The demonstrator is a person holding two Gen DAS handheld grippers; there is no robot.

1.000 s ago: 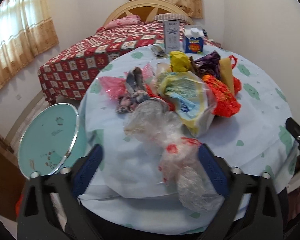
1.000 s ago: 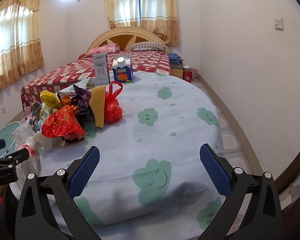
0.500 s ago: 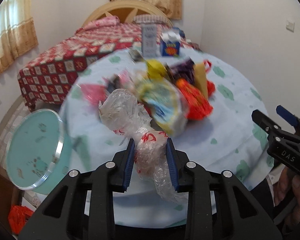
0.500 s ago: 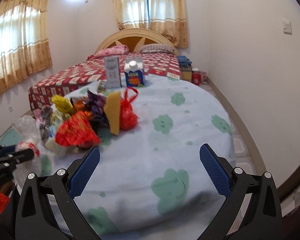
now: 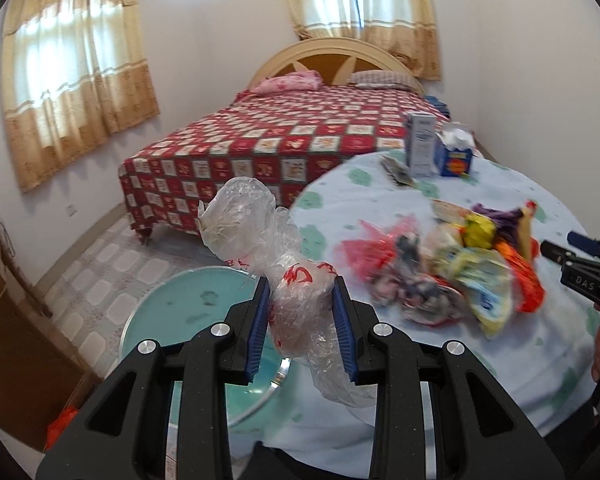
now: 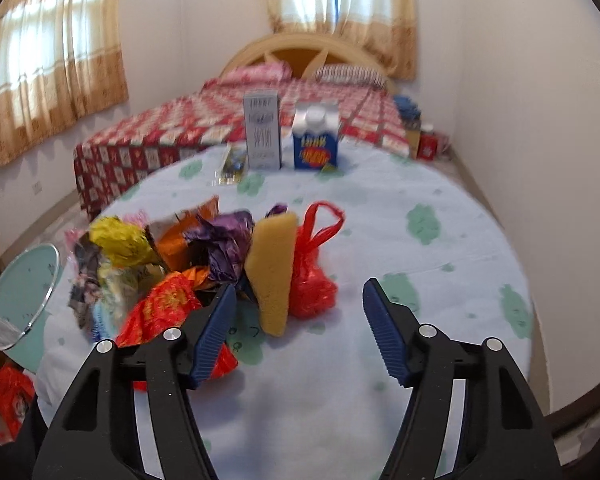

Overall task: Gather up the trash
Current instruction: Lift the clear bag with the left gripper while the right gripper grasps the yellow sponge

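Clear plastic bag (image 5: pixel 284 288) clamped in left gripper (image 5: pixel 300 316), above teal bin (image 5: pixel 188 312)

- The crumpled clear plastic bag (image 5: pixel 284 280) with red print sits pinched between my left gripper's (image 5: pixel 300 324) pads, lifted over the teal bin lid (image 5: pixel 188 312).
- The heap of bright wrappers (image 6: pixel 188 264) lies on the table beside a yellow sponge (image 6: pixel 272 268) and a red bag (image 6: pixel 312 280).

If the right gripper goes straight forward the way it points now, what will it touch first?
Probably the yellow sponge and the red plastic bag beside it. Both stand just ahead of the right gripper, whose jaws have just been closing with nothing between them. Depth is unclear.
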